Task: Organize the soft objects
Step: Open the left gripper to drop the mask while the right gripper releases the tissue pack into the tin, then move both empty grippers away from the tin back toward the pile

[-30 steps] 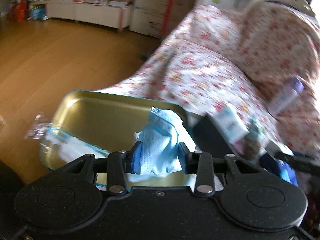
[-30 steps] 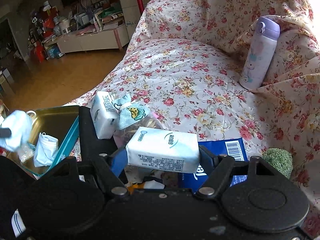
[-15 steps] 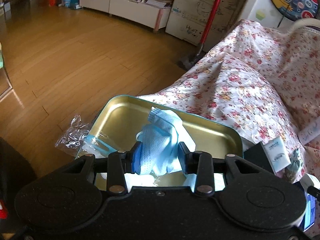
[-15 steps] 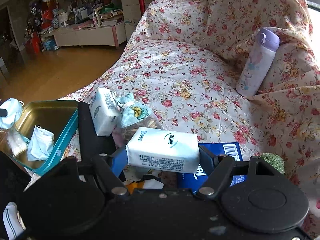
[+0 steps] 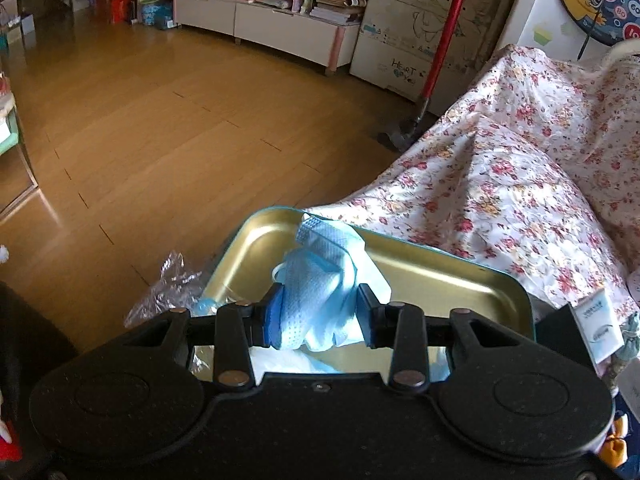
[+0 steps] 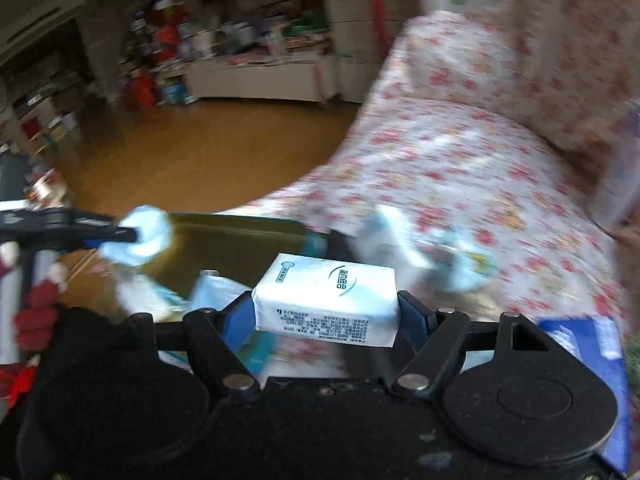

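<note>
Compared with a second ago, the left wrist view has swung away from the flowered sofa cover (image 5: 516, 184) toward the wooden floor (image 5: 168, 128), and the gold tray (image 5: 452, 284) now sits squarely ahead of the left gripper (image 5: 320, 312) rather than off to its left. The right wrist view has gone from sharp to heavily blurred, and the tray (image 6: 240, 240) has come toward its centre from the left edge; the purple bottle that stood on the sofa is now only a smear at the right border.

The blue face mask (image 5: 324, 280) is crumpled, its bulk rising upward and away from the fingers, one stiff edge at the top. It hangs over the near part of the tray. The tissue pack (image 6: 328, 300) lies with its long axis across the view, from one finger to the other, printed face up, and is held above the tray's near right end.

The left gripper is closed tight on the mask, its blue pads pinching the bunched fabric. The right gripper (image 6: 326, 316) stands about half spread, clamped on the short ends of the tissue pack. In the right view the left gripper (image 6: 136, 236) shows from the side, with the mask (image 6: 140, 236) at its tip over the tray's left end.
</note>
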The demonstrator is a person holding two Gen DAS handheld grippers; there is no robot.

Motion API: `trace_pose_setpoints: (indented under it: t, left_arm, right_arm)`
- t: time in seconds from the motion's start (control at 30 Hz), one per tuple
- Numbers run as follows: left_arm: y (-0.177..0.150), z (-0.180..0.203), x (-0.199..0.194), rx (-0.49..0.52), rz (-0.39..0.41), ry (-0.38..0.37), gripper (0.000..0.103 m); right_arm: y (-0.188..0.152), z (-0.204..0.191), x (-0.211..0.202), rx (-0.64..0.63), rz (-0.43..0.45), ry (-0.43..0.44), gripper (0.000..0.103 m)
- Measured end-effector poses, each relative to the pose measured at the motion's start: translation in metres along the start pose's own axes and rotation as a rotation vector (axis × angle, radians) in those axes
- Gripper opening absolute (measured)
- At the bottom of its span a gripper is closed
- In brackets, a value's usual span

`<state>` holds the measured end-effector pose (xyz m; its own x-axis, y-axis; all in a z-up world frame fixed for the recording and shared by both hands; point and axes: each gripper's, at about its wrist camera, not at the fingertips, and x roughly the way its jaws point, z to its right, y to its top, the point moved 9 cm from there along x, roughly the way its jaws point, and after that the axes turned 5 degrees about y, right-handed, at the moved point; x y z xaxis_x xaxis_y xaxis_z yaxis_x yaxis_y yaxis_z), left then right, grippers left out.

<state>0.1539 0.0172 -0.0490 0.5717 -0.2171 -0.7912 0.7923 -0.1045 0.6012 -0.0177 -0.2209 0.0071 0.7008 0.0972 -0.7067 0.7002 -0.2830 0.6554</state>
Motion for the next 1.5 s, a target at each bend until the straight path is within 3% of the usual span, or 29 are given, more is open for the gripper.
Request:
trace_pose_setpoints:
  t: [0.33,0.43,0.6,0.8,0.97,1.13,1.5]
  left_arm:
    - [-0.001,-0.016,0.03,0.08,-0.083,0.087,0.038]
    - [-0.006,-0.02,0.034,0.047,-0.123,0.042,0.038]
    - [-0.008,-0.025,0.034,-0.01,-0.117,0.03,0.038]
    - [-0.005,-0.027,0.033,0.008,-0.091,0.062,0.038]
    - [-0.002,-0.025,0.032,0.043,-0.075,0.086,0.058]
    - [-0.002,-0.026,0.034,0.035,-0.08,0.102,0.066]
    - [-0.004,-0.019,0.037,0.084,-0.093,0.133,0.066]
  right_arm:
    - [0.024,-0.075,0.049,-0.132,-0.062,0.067,0.074]
    - [0.029,-0.087,0.065,-0.144,-0.078,0.068,0.074]
    - [0.038,-0.099,0.089,-0.155,-0.101,0.047,0.074]
    - [0.039,-0.109,0.11,-0.163,-0.116,0.034,0.074]
    - [0.04,-0.11,0.123,-0.135,-0.122,0.033,0.075]
    - [0.042,-0.108,0.134,-0.117,-0.123,0.036,0.078]
    - [0.031,-0.085,0.119,-0.098,-0.123,0.007,0.079]
